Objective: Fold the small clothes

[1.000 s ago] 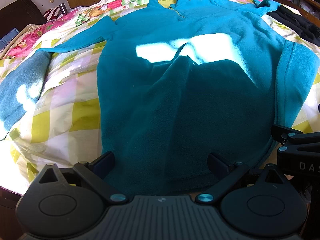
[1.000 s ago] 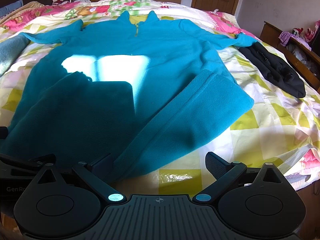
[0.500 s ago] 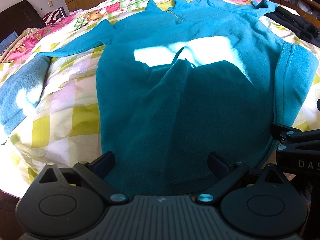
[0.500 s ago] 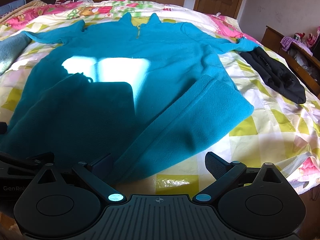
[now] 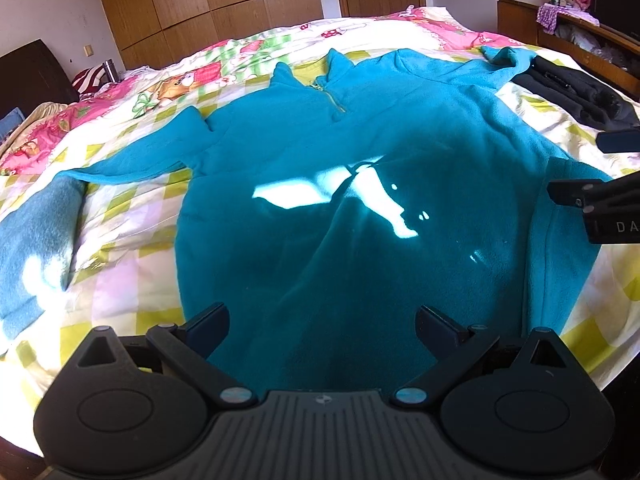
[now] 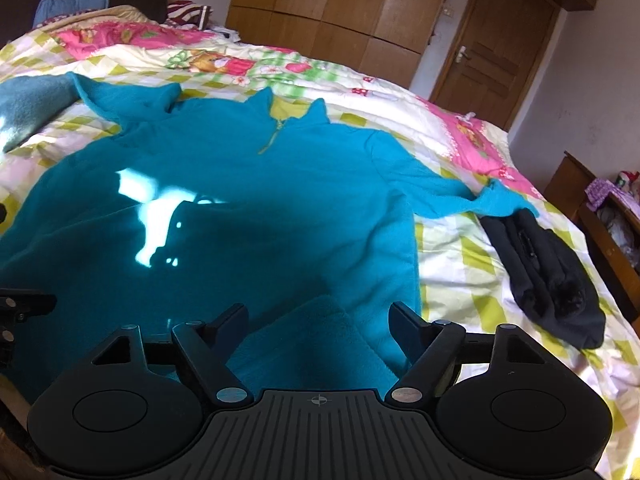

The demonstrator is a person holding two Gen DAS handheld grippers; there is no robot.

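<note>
Teal fleece pullover with short brass-coloured neck zip [image 5: 360, 208], spread flat, front up, across checked yellow-and-white quilt with pink cartoon print [image 5: 132, 216]; collar toward the wooden wardrobe wall, hem toward both cameras. One sleeve of pullover stretched out over quilt toward folded blue-grey towel [image 5: 32, 248]; other sleeve stretched toward rolled black garment [image 6: 548, 276], cuff lying against it. Hem corner of pullover on black-garment side turned up and folded back over the body, visible as raised flap [image 6: 308, 340]. Sunlit patch and hard shadows across pullover chest. Left gripper [image 5: 322, 320] above pullover hem, fingers spread wide, nothing between them. Right gripper [image 6: 318, 316] above folded-back hem flap, fingers [image 6: 404, 320] likewise spread wide and empty; contact with the fleece not determinable in either view. Right gripper also seen from the side at edge of left wrist view [image 5: 600, 204], over the pullover's side seam. Wooden door [image 6: 488, 56] beyond quilt, past pullover collar.
</note>
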